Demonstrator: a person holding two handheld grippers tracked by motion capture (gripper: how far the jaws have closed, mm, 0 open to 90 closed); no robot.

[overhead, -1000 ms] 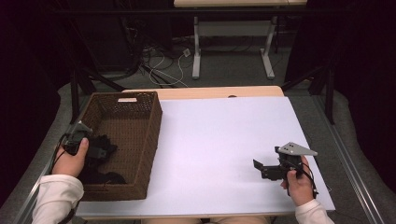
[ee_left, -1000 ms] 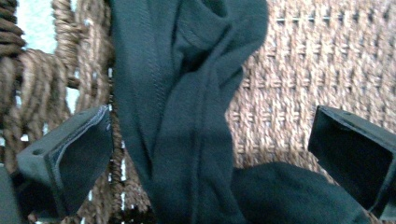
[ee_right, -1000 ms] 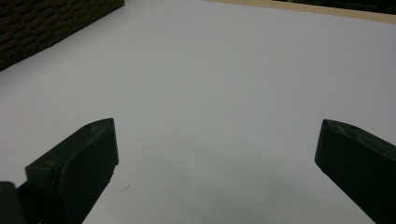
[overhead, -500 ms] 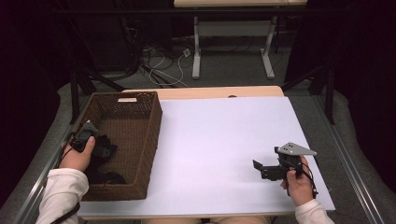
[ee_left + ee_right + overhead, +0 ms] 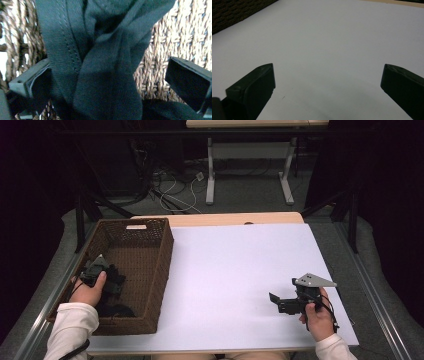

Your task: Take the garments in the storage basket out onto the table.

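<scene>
Left gripper (image 5: 110,82): mine, down inside the basket; jaws spread wide, one either side of the cloth, not yet pressing it.
Dark green knitted cloth (image 5: 100,62): a stitched, ribbed fold hangs between my jaws, against the wicker. In the high view it lies as a dark heap (image 5: 114,290) in the basket's near half.
Grip plan: close on the thick bunched fold in the middle, not the thin stitched hem, which I judge could slip out.
Brown woven wicker basket (image 5: 165,265): rectangular, at the left of the table. Lift straight up so the cloth clears the near wall without snagging on the weave.
Right gripper (image 5: 328,82): jaws wide apart, holding nothing, low over bare sheet; held at the table's right (image 5: 290,303).
White table sheet (image 5: 240,270): open room between the basket and the right gripper; I judge it a good place to set the cloth down.
Risk: more cloth lies bunched close beside the fold; it may drag along.
</scene>
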